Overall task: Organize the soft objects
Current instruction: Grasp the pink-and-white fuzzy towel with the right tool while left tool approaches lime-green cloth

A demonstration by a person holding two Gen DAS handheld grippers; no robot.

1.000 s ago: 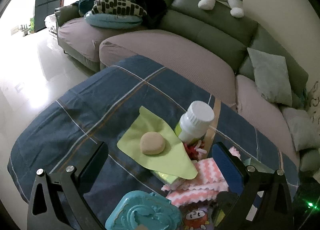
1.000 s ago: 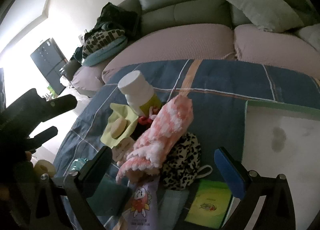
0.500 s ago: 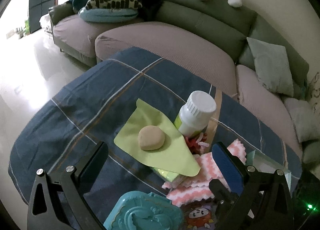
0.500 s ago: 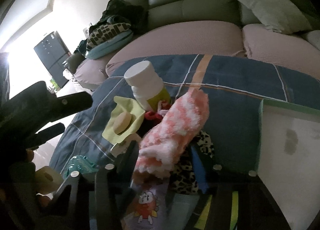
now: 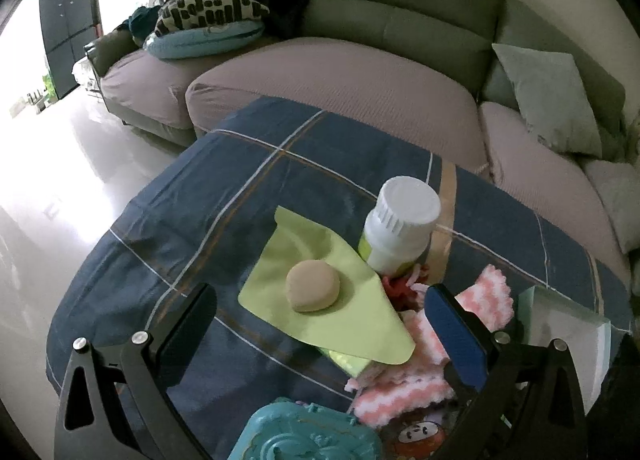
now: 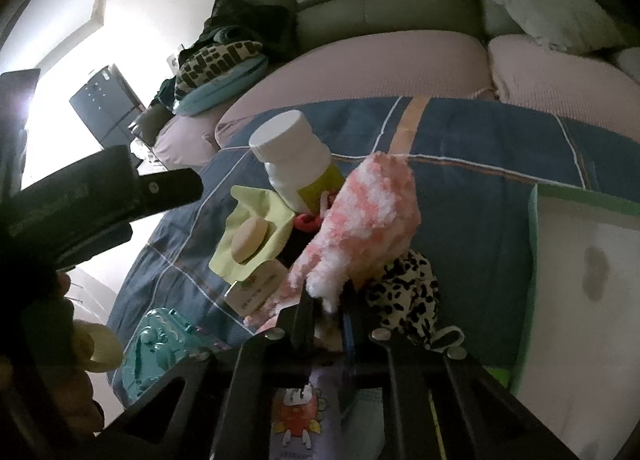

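One bottle [image 5: 400, 228], one green cloth [image 5: 320, 300], perhaps two socks [image 6: 360, 228].

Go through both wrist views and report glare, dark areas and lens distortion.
Left wrist view: the floor at left is blown out white by backlight; the sofa bows with fisheye curvature; the left gripper is dark but sharp. Right wrist view: strong glare at upper left; the other gripper is a near-black silhouette; the right gripper and lower frame are underexposed; the pink fluffy sock stays readable.

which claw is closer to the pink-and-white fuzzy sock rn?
Right. The right claw is shut on the near end of the pink-and-white fuzzy sock. The left claw is open, with the sock beside its right finger, untouched; the round tan sponge lies between its fingers.
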